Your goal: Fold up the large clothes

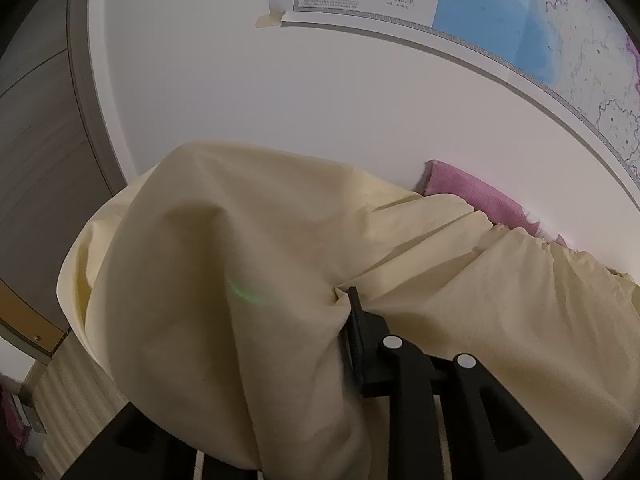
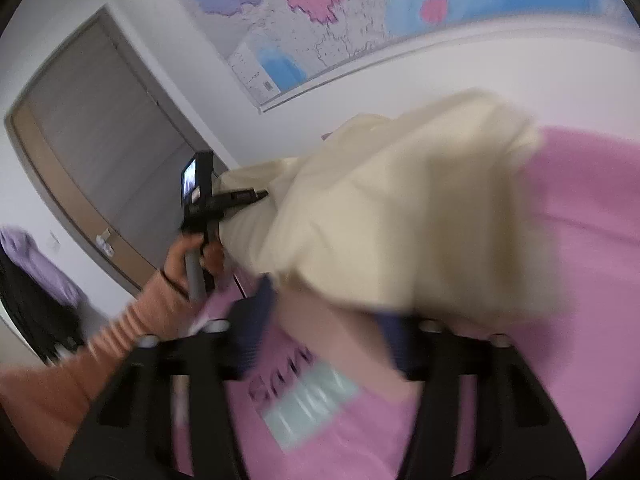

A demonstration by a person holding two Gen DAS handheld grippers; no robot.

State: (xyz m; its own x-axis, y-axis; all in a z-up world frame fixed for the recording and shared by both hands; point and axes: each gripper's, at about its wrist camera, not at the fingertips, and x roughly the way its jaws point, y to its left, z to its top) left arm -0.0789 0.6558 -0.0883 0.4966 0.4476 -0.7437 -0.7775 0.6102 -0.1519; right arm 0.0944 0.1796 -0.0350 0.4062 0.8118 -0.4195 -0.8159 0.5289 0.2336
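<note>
A large cream garment (image 1: 240, 240) lies heaped over a pink cloth (image 1: 480, 196) against the white wall. In the left wrist view my left gripper (image 1: 332, 298) is buried in it. One black finger (image 1: 354, 312) shows and the fabric puckers tightly at its tip, while the other finger is hidden under the cloth. The right wrist view, which is blurred, shows the left gripper (image 2: 262, 194) biting the cream garment (image 2: 400, 208) from the left. My right gripper (image 2: 326, 316) stands with its navy pads (image 2: 256, 320) apart just below the garment's near edge. Pink cloth with lettering (image 2: 304, 392) shows between them.
A map (image 1: 540, 12) hangs on the wall above. A grey door (image 2: 100, 152) stands at the left. A hand in an orange striped sleeve (image 2: 132, 320) holds the left gripper. A purple garment (image 2: 36, 264) hangs at far left, and wooden floor (image 1: 68, 392) shows below.
</note>
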